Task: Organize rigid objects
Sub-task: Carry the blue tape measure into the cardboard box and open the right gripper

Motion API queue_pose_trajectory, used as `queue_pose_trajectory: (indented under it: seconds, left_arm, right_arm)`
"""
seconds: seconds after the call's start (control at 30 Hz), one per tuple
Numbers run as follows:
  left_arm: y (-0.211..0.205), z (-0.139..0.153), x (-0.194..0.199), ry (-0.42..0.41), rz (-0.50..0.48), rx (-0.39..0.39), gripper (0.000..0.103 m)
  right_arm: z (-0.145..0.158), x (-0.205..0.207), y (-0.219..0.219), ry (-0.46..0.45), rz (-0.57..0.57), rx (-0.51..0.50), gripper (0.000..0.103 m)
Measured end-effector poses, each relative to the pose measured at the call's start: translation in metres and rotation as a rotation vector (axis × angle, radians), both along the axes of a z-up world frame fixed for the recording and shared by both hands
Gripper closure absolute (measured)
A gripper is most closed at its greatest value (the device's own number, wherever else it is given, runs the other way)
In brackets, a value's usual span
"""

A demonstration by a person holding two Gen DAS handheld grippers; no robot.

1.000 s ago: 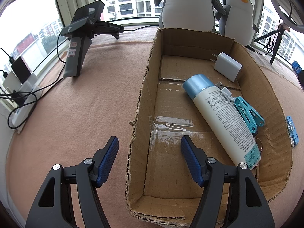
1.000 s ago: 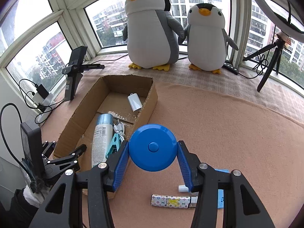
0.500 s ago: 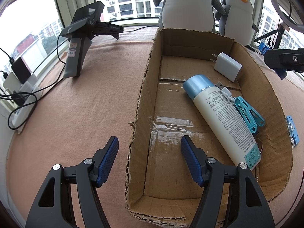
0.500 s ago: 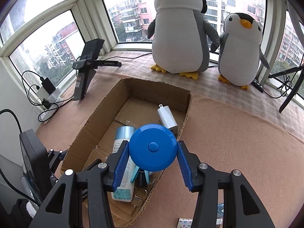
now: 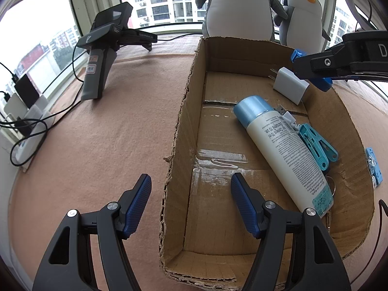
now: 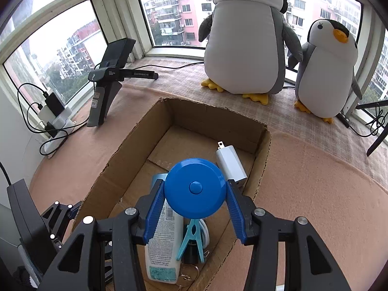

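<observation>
My right gripper (image 6: 195, 202) is shut on a round blue tape measure (image 6: 195, 188) and holds it above the cardboard box (image 6: 121, 155); it also shows in the left wrist view (image 5: 312, 70) over the box's far right corner. The box (image 5: 184, 131) holds a white spray bottle with a blue cap (image 5: 281, 145), a white charger (image 5: 289, 87), a teal clothespin (image 5: 317, 145), a cable and a key ring. My left gripper (image 5: 191, 202) is open and empty, its fingers straddling the box's left wall near the front.
Two plush penguins (image 6: 245, 38) stand behind the box by the window. A black handheld device on a stand (image 5: 106, 48) is at the far left, with chargers and cables (image 5: 21, 123) at the table's left edge. A small blue item (image 5: 373, 165) lies right of the box.
My right gripper has carried the tape measure from the table right of the box to above the box. My left gripper has not moved.
</observation>
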State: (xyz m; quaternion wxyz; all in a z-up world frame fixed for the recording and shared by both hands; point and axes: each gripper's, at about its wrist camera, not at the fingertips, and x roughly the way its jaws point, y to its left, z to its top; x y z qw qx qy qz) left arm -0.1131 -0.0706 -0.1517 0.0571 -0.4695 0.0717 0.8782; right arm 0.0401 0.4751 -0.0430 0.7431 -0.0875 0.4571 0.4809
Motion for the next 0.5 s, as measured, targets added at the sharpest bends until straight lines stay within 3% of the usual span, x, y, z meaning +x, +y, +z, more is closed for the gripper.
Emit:
queue_pose_trajectory:
  seconds: [0.4,0.5]
  left_arm:
    - [0.000,0.000,0.000,0.001,-0.003,-0.001,0.034]
    - [0.000,0.000,0.000,0.002,-0.003,-0.001,0.034]
  right_arm:
    - [-0.003,0.003,0.012,-0.020,-0.002,-0.020,0.056]
    - [-0.002,0.003,0.012,-0.027,-0.006,-0.021,0.049]
